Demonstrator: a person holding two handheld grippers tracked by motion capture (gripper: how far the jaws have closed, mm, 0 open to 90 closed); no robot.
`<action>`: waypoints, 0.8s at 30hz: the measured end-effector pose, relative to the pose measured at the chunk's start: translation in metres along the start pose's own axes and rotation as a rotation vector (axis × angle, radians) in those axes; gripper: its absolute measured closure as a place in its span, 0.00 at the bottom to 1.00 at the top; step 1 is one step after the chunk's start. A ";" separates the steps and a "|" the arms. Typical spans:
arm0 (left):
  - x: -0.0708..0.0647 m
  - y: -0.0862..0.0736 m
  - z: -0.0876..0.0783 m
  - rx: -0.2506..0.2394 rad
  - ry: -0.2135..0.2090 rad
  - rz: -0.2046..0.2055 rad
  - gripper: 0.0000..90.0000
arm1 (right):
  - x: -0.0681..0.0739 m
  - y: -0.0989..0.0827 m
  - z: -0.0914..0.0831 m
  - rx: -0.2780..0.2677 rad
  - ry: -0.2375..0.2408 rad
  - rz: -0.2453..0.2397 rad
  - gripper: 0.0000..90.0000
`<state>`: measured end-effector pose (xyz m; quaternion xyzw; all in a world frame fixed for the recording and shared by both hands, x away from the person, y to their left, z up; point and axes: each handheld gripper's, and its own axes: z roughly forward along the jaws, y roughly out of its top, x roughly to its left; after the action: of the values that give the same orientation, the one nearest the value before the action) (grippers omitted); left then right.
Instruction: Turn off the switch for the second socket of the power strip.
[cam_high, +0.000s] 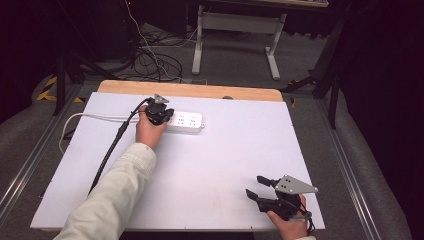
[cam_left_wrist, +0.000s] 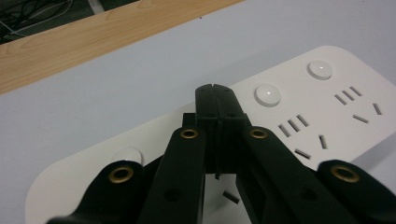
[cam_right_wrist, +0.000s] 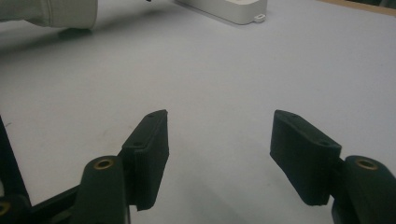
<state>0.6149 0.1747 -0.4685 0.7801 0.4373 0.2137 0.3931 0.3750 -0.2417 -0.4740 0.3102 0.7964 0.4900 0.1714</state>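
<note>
Power strip (cam_high: 184, 121) at far left of the white table (cam_high: 210, 165), its left end hidden under the outstretched left hand, left tongs (cam_left_wrist: 215, 89) pressed together over it, right tongs (cam_high: 259, 186) spread apart, resting near right.

Your white plastic power strip (cam_high: 184, 122) lies on the far left part of the white table board (cam_high: 210, 165), your left gripper (cam_high: 159, 114) over it; your right gripper (cam_high: 260, 189) sits near right, well apart.
</note>
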 end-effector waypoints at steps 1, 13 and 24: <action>-0.003 0.000 0.000 0.011 -0.012 -0.017 1.00 | 0.000 0.000 0.000 0.001 -0.002 -0.001 0.42; -0.008 0.015 -0.032 -0.015 0.015 0.016 0.89 | 0.001 0.002 0.002 -0.002 0.002 -0.004 0.42; -0.016 0.024 -0.055 -0.025 -0.008 0.000 0.83 | -0.001 0.010 0.014 -0.005 0.027 -0.022 0.42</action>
<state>0.5820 0.1768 -0.4162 0.7761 0.4329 0.2159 0.4046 0.3867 -0.2295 -0.4713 0.2941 0.8009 0.4942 0.1669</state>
